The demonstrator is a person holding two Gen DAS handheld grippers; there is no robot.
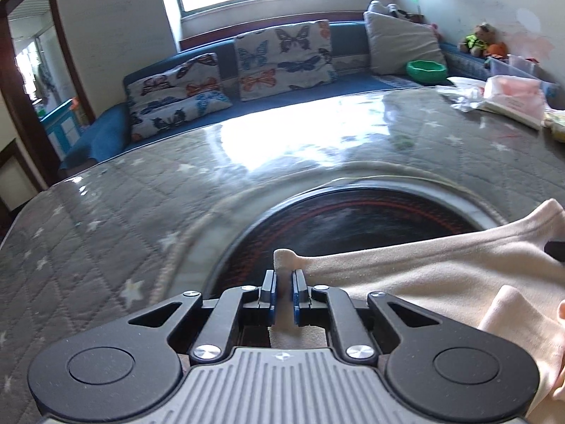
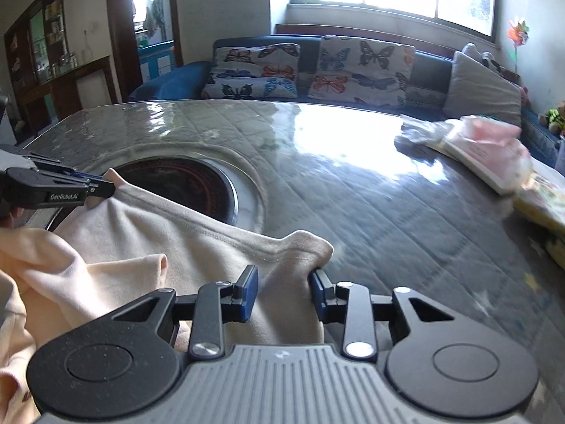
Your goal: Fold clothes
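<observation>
left gripper [image 1: 283, 291] pinching cream garment [image 1: 423, 282] corner | right gripper [image 2: 284, 295] apparently clamping bunched edge | table [image 2: 353, 183]

Two wrist views, shared table [image 1: 141, 190]

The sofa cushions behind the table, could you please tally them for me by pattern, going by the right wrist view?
Butterfly cushions: 2, the left one and the middle one.
Plain grey cushions: 1, at the right end.
Total: 3
</observation>
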